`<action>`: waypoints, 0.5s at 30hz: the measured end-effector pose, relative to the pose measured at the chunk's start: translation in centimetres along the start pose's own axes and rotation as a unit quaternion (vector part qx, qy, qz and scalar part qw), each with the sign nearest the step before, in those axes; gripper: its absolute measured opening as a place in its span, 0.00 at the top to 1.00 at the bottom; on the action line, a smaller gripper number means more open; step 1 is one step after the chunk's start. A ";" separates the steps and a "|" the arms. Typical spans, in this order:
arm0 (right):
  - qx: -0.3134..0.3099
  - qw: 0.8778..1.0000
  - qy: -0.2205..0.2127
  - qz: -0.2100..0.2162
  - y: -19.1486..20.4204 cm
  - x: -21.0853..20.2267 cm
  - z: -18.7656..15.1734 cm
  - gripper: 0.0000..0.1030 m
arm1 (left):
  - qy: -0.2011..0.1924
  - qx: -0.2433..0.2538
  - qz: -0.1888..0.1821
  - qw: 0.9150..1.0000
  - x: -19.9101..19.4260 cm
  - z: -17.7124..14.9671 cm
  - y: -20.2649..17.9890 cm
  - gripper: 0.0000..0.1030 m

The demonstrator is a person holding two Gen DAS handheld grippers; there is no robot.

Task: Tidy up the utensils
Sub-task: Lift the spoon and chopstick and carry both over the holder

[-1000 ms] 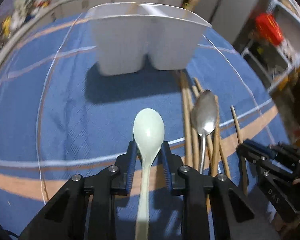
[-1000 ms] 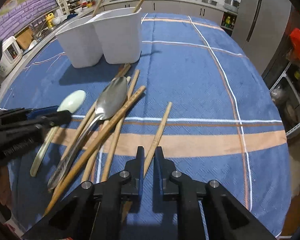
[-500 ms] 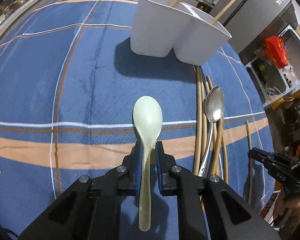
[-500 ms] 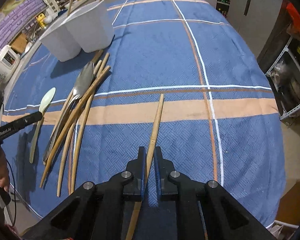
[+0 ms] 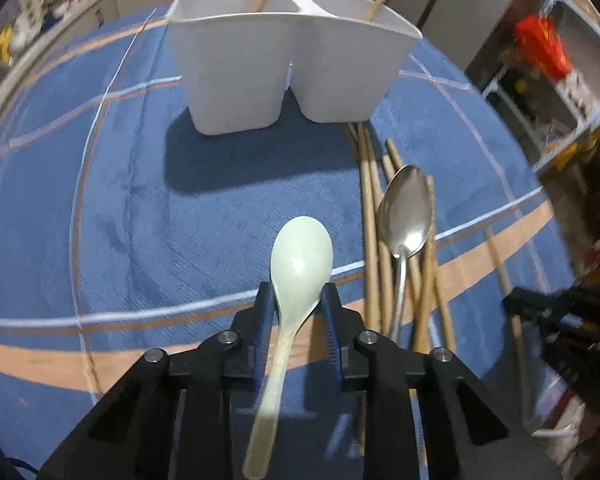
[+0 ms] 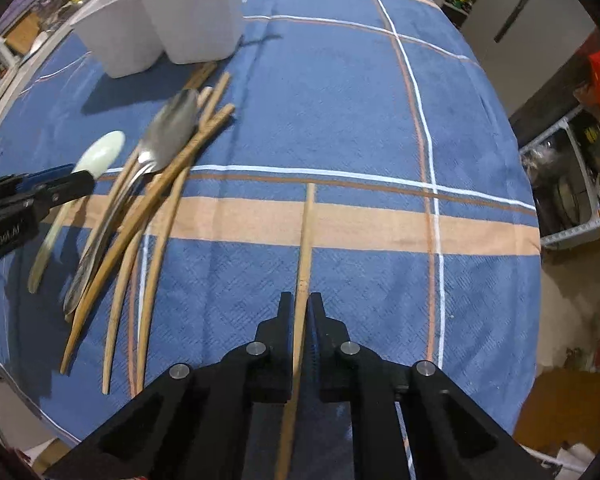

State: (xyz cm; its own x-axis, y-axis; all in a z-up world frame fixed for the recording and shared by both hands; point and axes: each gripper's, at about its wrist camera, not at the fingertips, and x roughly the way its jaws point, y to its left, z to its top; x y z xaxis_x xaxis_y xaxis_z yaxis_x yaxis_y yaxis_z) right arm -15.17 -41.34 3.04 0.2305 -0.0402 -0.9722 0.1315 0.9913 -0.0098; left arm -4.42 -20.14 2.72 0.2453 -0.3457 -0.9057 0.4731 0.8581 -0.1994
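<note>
Now lift both: right tongs [image 6: 299, 307] clamped on chopstick [image 6: 306, 236], left tongs [image 5: 296, 300] opening around pale spoon [image 5: 300, 264]; re-close before carrying to holder [image 5: 288, 56].

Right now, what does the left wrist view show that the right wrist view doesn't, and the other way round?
Left wrist only: the left gripper with jaws opening around the pale green spoon, and chopsticks standing in the white holder.

Right wrist only: the right gripper shut on a single chopstick.

Both: the holder, green spoon, metal spoon on the loose chopstick pile, and blue cloth.
</note>
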 end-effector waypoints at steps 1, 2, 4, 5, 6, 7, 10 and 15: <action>0.008 1.000 -0.009 0.013 -0.2 -0.2 -0.3 0.93 | -0.011 -0.007 -0.012 1.000 -0.5 -0.1 0.4 0.90; 0.016 1.000 -0.017 0.020 -0.4 -0.5 -0.7 0.94 | -0.019 -0.013 -0.028 0.999 -1.0 -0.1 0.8 0.99; 0.030 0.998 -0.037 0.037 -0.6 -0.9 -1.6 0.94 | -0.033 -0.023 -0.033 0.999 -2.3 -0.4 1.4 1.00; 0.038 0.997 -0.049 0.046 -0.7 -1.3 -2.1 0.94 | -0.041 -0.024 -0.031 0.998 -2.8 -0.6 1.5 1.00; 0.044 0.996 -0.059 0.054 -0.8 -1.7 -2.5 0.94 | -0.047 -0.026 -0.030 0.998 -3.3 -0.9 1.8 1.00; 0.048 0.995 -0.066 0.059 -0.9 -1.9 -2.9 0.94 | -0.051 -0.029 -0.032 0.998 -3.7 -1.1 2.2 1.00; 0.059 0.992 -0.085 0.074 -0.8 -2.6 -4.2 0.94 | -0.048 -0.034 -0.030 0.998 -4.0 -1.6 2.5 1.00; 0.068 0.990 -0.087 0.091 -0.6 -2.3 -5.1 0.94 | -0.036 -0.001 -0.036 0.999 -4.2 -2.0 1.7 0.92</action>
State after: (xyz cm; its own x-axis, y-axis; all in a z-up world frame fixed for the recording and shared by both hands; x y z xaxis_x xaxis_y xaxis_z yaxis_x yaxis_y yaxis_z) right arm -20.67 -41.17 4.15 0.4238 0.1050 -0.8997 0.1976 0.9586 0.2049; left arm -6.36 -16.47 5.41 0.2701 -0.4326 -0.8601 0.4902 0.8307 -0.2639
